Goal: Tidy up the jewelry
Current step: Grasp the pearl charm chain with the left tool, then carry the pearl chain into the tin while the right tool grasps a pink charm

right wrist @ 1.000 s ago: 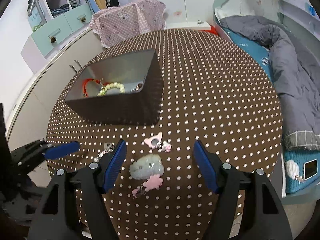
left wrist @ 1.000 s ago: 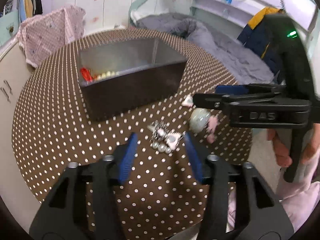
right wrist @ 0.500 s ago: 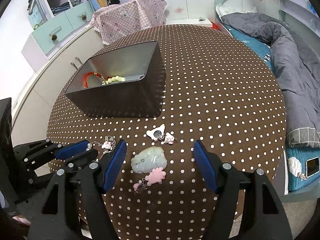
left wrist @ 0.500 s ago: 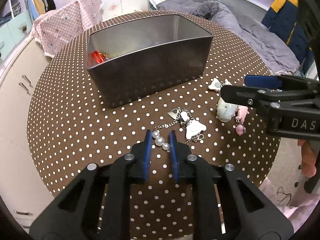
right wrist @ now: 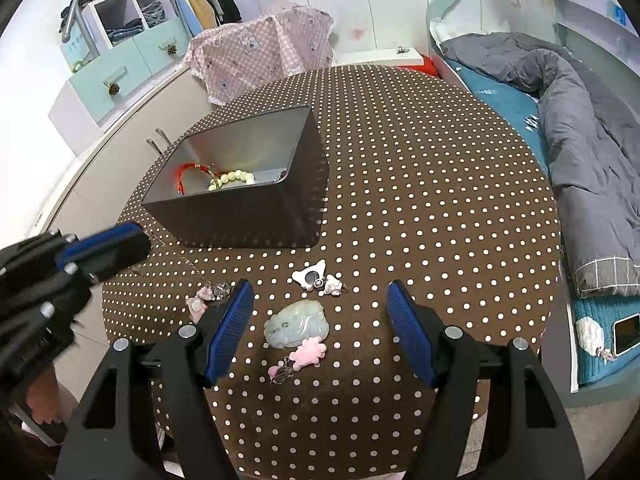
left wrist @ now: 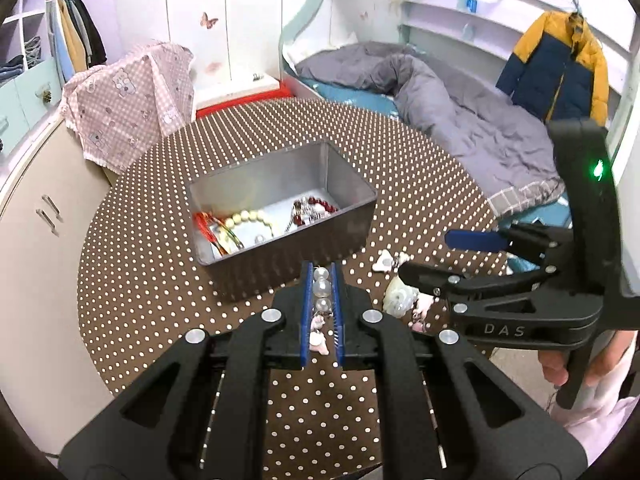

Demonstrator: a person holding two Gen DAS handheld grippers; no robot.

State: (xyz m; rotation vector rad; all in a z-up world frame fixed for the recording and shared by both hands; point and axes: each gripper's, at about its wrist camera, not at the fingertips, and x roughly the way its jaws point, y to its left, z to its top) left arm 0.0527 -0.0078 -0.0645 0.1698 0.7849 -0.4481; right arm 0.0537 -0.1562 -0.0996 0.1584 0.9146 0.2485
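Observation:
My left gripper (left wrist: 321,280) is shut on a pearl chain bracelet (left wrist: 322,290) with white charms and holds it above the table, in front of the grey metal box (left wrist: 280,248). The chain's charms hang down in the right wrist view (right wrist: 200,300). The box (right wrist: 240,224) holds a red cord bracelet (left wrist: 204,222), a pale green bead bracelet (right wrist: 232,178) and a dark red bead bracelet (left wrist: 316,204). My right gripper (right wrist: 320,316) is open above a jade pendant (right wrist: 296,326) with pink charms (right wrist: 308,354). A white cat charm (right wrist: 310,276) lies beyond it.
The round table (right wrist: 420,184) has a brown white-dotted cloth. A pink checked cloth (right wrist: 260,52) covers something at the table's far edge. A bed with a grey duvet (right wrist: 580,120) stands to the right. A cabinet (right wrist: 100,168) stands to the left.
My left gripper closed on the pearl chain bracelet and lifted it off the table towards the box. My right gripper stays open over the jade pendant.

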